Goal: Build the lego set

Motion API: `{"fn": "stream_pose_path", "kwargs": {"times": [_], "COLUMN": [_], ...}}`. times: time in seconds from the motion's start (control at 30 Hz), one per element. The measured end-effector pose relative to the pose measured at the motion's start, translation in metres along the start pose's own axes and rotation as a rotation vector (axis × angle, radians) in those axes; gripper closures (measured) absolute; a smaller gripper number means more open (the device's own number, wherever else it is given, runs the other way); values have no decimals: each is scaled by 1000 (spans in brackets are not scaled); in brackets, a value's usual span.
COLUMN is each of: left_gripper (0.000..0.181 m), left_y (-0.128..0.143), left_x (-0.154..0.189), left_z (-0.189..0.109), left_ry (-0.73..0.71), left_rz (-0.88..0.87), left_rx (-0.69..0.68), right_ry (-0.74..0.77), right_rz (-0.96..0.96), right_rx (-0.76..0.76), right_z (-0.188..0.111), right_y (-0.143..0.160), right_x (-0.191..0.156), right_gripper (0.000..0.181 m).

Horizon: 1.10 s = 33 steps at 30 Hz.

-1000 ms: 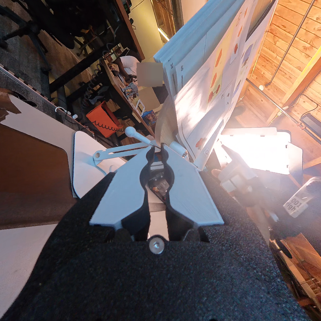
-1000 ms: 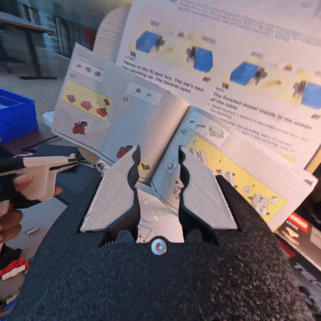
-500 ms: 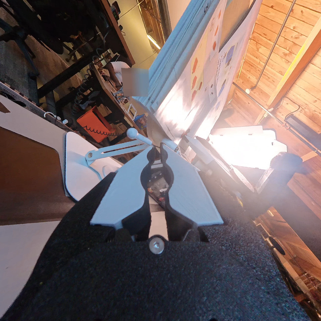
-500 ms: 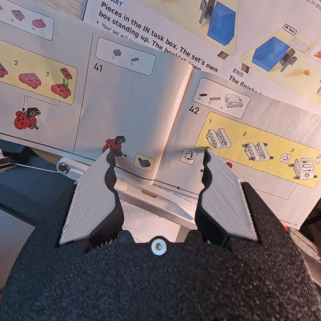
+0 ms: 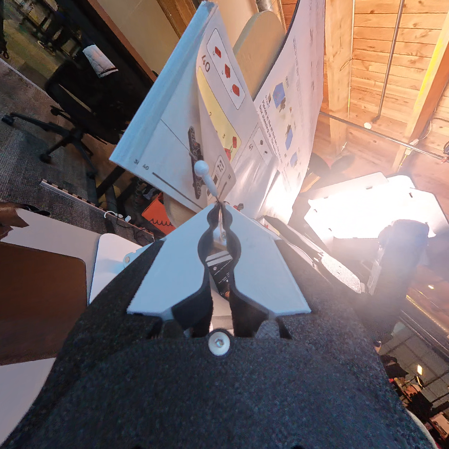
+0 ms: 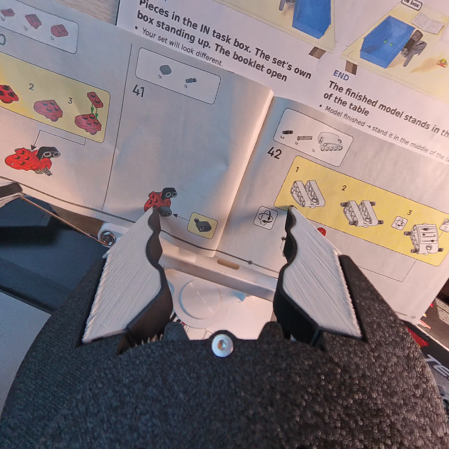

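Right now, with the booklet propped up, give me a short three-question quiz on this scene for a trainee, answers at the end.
1. True or false: the right hand-held gripper is shut on a page of the instruction booklet.
2. What is the left hand-held gripper pinching? A) a red brick, B) the thin wire page holder, C) a blue bin.
3. Fill in: the booklet's lower edge rests on a white ____.

Key: 1 false, its jaws stand wide open in front of the booklet. 2 B. 3 stand.
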<state>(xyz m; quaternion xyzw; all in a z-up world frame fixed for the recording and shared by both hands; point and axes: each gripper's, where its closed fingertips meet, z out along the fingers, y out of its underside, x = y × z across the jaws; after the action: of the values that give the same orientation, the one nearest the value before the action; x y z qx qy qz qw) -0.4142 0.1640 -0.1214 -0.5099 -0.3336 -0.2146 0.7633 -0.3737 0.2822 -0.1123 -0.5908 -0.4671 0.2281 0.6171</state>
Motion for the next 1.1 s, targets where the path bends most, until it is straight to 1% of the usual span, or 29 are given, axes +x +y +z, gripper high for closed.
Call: {"fn": "stream_pose_path", "kwargs": {"times": [0.17,0.23,0.27,0.33,0.43,0.5,0.53,0.6,0.67,0.73,0.83,0.9,1.0,1.07,1.1], "left_gripper": [180,180,179,179,178,179,179,179,180,181,181,181,180,180,180], "left_y": [-2,0,3,14,26,27,26,20,10,3,0,7,28,42,48], "left_x": [6,1,-6,-20,-22,-19,-18,-12,-2,9,23,33,43,44,45], "left_z": [7,3,-1,-10,-18,-21,-21,-19,-13,-2,20,35,53,58,59], "left_ry": [-18,-12,-8,14,68,90,85,64,53,33,32,52,82,108,124], "left_rz": [75,12,-46,-158,-236,-277,-265,-179,-66,65,246,401,660,857,946], "left_rx": [-30,-18,-13,1,59,105,122,128,99,43,-79,-193,-403,-529,-580], "right_ry": [16,22,23,30,38,44,47,52,48,41,25,8,-19,-36,-49], "right_rz": [33,51,60,34,-4,-4,-6,-10,-2,7,4,0,-16,-23,-21], "right_rx": [25,32,30,44,34,30,30,38,39,36,41,43,39,36,37], "right_z": [0,-1,-1,-3,-1,0,0,0,0,1,1,1,1,-1,-2], "right_y": [-1,-2,-2,-7,-6,-6,-6,-6,-5,-5,-5,-5,-2,1,3], "right_x": [0,0,0,-2,-7,-7,-7,-8,-8,-9,-13,-14,-14,-11,-10], "right_gripper": [76,73,67,66,63,63,63,63,64,65,68,68,69,73,71]}}
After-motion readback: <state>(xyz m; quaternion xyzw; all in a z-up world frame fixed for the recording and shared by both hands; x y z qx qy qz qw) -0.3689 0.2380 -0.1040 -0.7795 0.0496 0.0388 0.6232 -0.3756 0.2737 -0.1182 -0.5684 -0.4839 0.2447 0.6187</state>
